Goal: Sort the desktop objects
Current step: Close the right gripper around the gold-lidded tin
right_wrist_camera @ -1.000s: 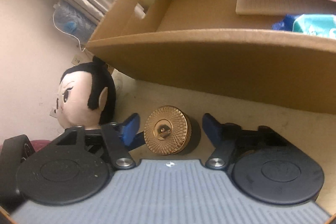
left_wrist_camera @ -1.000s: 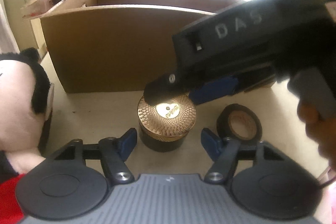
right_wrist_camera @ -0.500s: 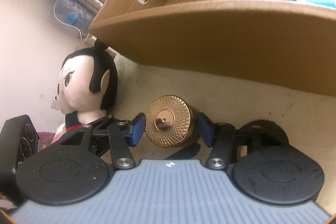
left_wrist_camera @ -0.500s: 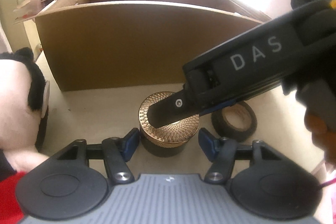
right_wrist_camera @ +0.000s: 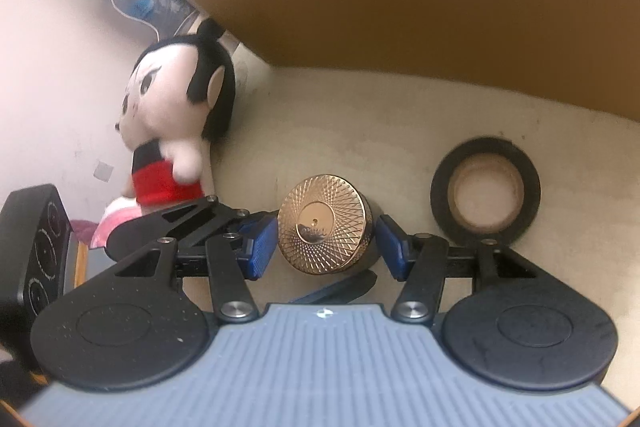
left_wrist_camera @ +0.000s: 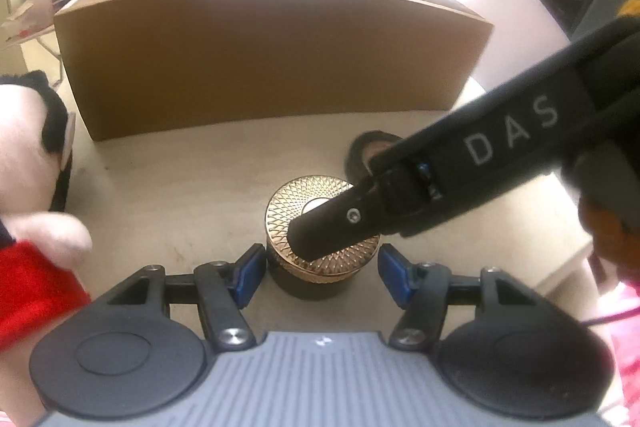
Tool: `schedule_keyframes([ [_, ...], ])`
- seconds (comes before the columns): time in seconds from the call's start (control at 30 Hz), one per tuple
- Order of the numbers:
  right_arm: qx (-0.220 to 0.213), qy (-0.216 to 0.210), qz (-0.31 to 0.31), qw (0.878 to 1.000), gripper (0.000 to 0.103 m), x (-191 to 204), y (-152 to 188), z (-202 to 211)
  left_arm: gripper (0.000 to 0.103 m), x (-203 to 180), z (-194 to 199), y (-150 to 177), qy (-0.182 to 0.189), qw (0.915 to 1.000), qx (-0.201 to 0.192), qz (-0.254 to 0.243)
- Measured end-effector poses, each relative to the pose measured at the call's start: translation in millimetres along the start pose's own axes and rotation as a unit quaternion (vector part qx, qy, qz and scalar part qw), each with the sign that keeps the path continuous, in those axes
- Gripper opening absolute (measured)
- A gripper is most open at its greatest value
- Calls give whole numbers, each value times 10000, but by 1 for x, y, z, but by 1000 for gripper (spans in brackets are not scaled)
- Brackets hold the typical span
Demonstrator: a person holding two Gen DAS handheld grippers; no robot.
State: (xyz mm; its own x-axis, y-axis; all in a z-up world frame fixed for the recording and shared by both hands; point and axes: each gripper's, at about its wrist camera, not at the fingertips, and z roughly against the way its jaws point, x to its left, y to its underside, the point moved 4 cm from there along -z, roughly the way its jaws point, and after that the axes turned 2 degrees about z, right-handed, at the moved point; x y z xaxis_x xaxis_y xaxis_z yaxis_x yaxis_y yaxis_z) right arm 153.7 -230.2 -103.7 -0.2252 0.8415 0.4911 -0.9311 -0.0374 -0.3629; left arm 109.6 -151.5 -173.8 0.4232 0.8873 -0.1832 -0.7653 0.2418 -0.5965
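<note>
With both sets of blue pads spread and gaps either side, left gripper [left_wrist_camera: 322,269] and right gripper [right_wrist_camera: 326,241] bracket the gold-lidded jar [right_wrist_camera: 324,225] upright on the table [right_wrist_camera: 320,131], neither clamped. Black tape roll [right_wrist_camera: 485,187] just right; plush doll [right_wrist_camera: 176,123] left; cardboard box [left_wrist_camera: 272,55] behind.
</note>
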Motion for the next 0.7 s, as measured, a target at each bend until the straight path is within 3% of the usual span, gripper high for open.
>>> schedule_keyframes([
  [0.13,41,100,148,9998,54,5,13,5,62,-3,6,9,54,9999,-112,-59],
  [0.37,-27,658,645,9957,56,20,21,8,63,-2,6,14,18,9998,-169,-141],
  [0.7,118,788,943,9924,62,32,16,-9,64,0,-2,22,0,9984,-363,-433],
])
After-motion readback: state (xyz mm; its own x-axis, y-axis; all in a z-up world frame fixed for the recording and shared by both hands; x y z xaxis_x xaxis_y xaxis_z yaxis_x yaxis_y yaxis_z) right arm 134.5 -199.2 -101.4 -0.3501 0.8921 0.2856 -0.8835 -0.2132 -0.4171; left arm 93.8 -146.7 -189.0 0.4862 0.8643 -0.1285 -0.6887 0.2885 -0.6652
